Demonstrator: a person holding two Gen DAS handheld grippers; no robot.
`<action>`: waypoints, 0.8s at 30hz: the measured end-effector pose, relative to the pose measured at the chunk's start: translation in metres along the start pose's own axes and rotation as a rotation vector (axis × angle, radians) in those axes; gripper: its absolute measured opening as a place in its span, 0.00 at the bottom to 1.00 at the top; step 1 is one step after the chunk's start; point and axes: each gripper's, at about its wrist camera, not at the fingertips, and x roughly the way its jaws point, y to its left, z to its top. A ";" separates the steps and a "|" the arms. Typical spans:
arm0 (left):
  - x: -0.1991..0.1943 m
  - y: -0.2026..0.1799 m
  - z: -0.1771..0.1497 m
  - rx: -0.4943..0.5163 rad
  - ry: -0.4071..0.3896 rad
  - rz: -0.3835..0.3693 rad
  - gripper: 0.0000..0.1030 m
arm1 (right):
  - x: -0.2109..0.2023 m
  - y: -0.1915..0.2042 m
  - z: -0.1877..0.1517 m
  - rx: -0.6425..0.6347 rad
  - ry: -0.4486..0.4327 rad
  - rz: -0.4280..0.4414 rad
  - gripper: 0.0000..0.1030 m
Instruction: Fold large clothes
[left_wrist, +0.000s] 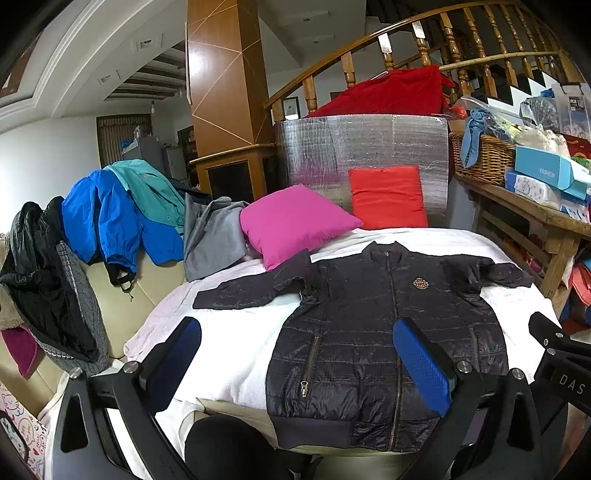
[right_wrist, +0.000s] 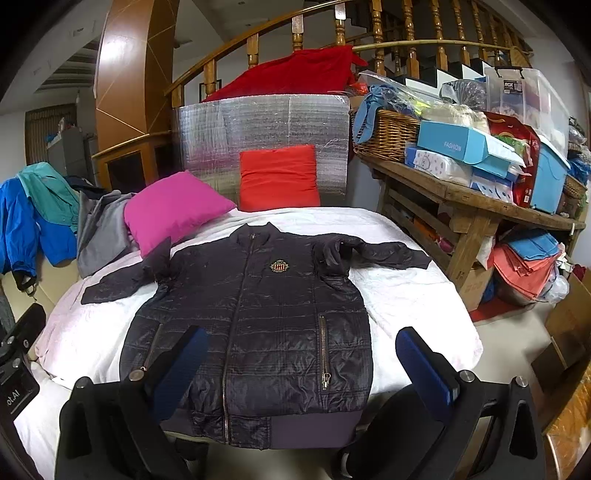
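Your left gripper (left_wrist: 295, 358) fills the bottom of the left wrist view with its blue-padded fingers (left_wrist: 421, 362) spread wide apart and nothing between them; it hangs above the near edge of the white cover (left_wrist: 229, 354), one finger over bare cloth and the other over the lower front of the jacket (left_wrist: 354, 332). Your right gripper (right_wrist: 301, 369) is released in the same way, jaws wide and empty, low in the right wrist view, its left finger over the jacket's hem area and its right finger (right_wrist: 424, 373) over the white cover beside the garment. The dark quilted jacket lies flat and face up in the middle of both frames, zipped, collar pointing toward the top of the frame, hem band toward the bottom edge, and both sleeves stretched out sideways with some bunching near the shoulders. A small embroidered badge (right_wrist: 279, 266) sits on its chest, right of the zip in the picture, and two zipped pockets show lower down. Behind the collar, a magenta cushion (left_wrist: 295, 221) rests left of centre with its corner touching the jacket's left-frame sleeve, and a red cushion (left_wrist: 388, 197) leans against a silver foil panel (left_wrist: 332, 147). At the left of the frame, blue, teal, grey and black garments (left_wrist: 110, 218) hang in a heap. A wooden table (right_wrist: 461, 199) loaded with boxes and a wicker basket (right_wrist: 384, 136) stands at the right.
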 end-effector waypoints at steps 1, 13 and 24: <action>0.000 0.001 0.000 -0.002 0.001 -0.001 1.00 | 0.000 0.001 -0.001 0.000 0.000 0.001 1.00; 0.006 0.006 -0.003 -0.017 0.017 0.001 1.00 | 0.005 0.007 -0.003 -0.017 0.016 0.008 1.00; 0.010 0.008 -0.005 -0.021 0.026 0.002 1.00 | 0.006 0.010 -0.005 -0.021 0.026 0.013 1.00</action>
